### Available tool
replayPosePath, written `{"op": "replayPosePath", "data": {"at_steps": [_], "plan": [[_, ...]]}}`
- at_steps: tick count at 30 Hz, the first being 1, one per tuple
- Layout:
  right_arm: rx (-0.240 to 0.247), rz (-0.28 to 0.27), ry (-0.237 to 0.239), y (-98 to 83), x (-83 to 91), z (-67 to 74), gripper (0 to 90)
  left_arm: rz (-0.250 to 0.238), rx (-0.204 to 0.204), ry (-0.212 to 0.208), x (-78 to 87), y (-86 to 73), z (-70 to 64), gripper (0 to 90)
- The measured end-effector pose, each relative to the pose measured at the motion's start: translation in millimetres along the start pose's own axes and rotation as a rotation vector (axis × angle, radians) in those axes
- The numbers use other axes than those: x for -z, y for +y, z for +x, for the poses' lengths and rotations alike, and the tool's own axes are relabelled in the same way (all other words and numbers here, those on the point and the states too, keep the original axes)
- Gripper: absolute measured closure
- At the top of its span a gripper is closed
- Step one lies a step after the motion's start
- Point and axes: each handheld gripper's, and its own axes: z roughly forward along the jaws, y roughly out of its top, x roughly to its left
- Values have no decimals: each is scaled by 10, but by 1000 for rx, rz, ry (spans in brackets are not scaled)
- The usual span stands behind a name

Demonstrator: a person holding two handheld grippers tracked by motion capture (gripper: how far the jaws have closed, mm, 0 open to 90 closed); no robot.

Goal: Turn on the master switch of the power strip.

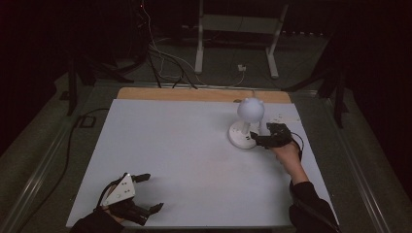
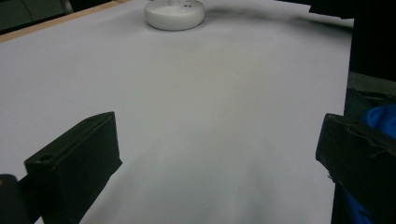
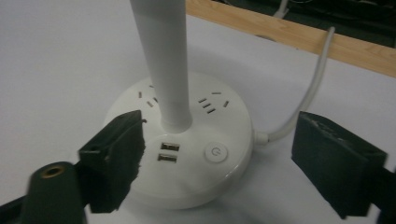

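Left gripper (image 1: pixel 138 194) is sitting near the front-left corner of the white tabletop (image 1: pixel 184 160), jaws spread wide, holding nothing. Over on the right, the white round-based desk lamp with a globe head (image 1: pixel 247 127) is standing near the far edge, and the right gripper (image 1: pixel 261 139) is hovering at its base, jaws spread around the round power button (image 3: pixel 215 152). A sloppy poke could shove the base or snag the white cord (image 3: pixel 308 95).
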Motion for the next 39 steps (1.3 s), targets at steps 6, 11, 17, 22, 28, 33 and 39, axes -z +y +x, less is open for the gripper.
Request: {"op": "replayPosePath", "data": {"at_steps": [6,11,17,22,28,33,39], "plan": [[6,-18,-7,-16,8,4,367,1,1,0,-1,-2,1,2],[0,-18,-17,-30,4,-5,467,2,0,0,-1,-1,1,2],[0,-21,-51,-38,-12,13,629,3,2,2,-2,-1,2,2],[23,-14,-44,-49,-45,45,709,5,1,3,-2,-1,1,2],[50,-16,-22,-64,-81,68,832,5,2,2,-3,-1,1,2],[59,-20,-44,-72,-101,85,890,5,4,3,-2,-1,4,2],[79,12,-51,-68,-134,114,900,8,3,2,-3,-2,4,2]]}}
